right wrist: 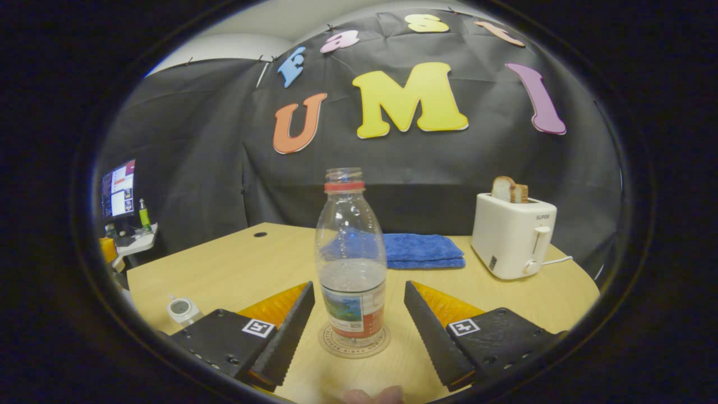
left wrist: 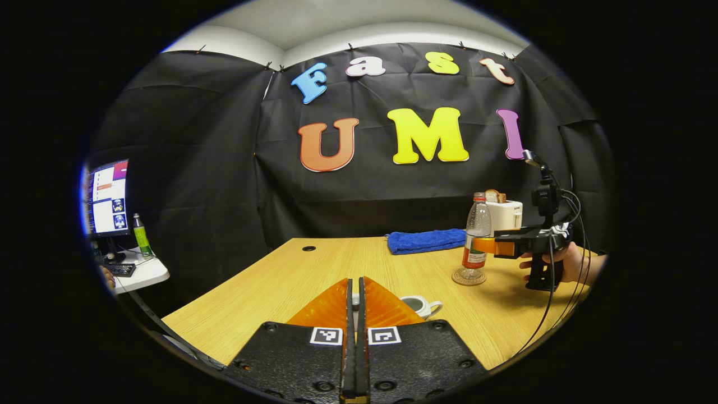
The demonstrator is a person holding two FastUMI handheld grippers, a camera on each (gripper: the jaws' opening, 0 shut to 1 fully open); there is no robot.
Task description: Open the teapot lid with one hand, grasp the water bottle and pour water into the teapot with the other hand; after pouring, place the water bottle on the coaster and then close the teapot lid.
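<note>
Wooden table (right wrist: 235, 269) is seen before the black booth wall, with a folded blue towel (right wrist: 422, 250) and a white toaster (right wrist: 513, 235) holding bread near its far edge. Toward the right edge the uncapped water bottle (right wrist: 351, 264) is stood upright on the coaster (right wrist: 353, 341), between the wide-open fingers of the right gripper (right wrist: 359, 322), neither touching it. The left gripper (left wrist: 355, 303) is closed, seemingly on the lid knob, though this is poorly seen; the open teapot (left wrist: 419, 306) is glimpsed just behind it.
</note>
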